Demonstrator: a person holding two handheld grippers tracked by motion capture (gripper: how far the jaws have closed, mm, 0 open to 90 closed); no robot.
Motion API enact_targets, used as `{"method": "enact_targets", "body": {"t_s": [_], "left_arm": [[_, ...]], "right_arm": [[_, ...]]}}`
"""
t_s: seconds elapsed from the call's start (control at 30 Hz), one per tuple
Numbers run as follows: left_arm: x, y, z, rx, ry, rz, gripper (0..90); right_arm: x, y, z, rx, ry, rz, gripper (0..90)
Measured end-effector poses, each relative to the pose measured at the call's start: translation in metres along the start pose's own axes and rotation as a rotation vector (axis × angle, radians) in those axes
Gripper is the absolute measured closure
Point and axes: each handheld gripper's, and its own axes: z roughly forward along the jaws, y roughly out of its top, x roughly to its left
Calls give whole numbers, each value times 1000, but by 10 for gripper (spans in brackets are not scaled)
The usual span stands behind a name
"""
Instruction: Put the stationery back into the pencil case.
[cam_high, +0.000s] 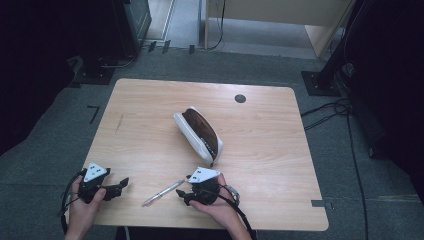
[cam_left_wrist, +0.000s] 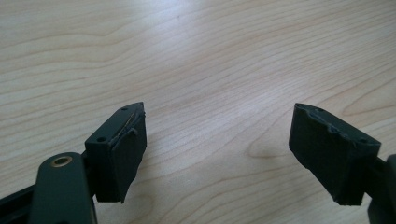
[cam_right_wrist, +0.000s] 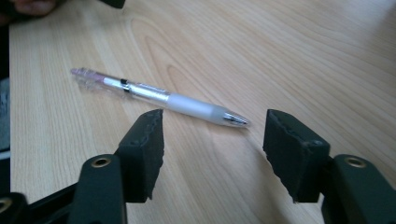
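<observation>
table: my light wood table sat on grey carpet
landmark: pen
right gripper: jaws apart, empty, just short of it
left gripper: jaws wide, empty, well left of it

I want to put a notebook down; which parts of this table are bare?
The table is bare left of the pencil case, and on the right between it and the edge. The near edge is crowded: left gripper, pen, right gripper.
</observation>
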Motion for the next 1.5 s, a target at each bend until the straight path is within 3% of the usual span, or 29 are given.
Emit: {"method": "enact_targets", "body": {"t_s": [0.17,0.37,0.63,0.9,1.1,1.33,1.5], "left_arm": [[1,-1,2,-1,27,-25,224],[0,-1,4,-9,33,-19,216],[-1,-1,4,-10,35,-14,216],[0,-1,4,-13,30,-19,216],[1,-1,4,-18,25,-34,216],[1,-1,4,-17,34,-34,216],[0,-1,5,-15,40,-29,215]], "right_arm": [[3,4,6,12,40,-55,367],[2,9,15,48,26,-105,368],[6,10,21,66,22,-132,371],[7,8,19,65,-11,-141,447],[8,7,15,70,-24,-156,430],[8,10,14,9,-23,-150,341],[13,13,24,-22,-31,-197,288]]}}
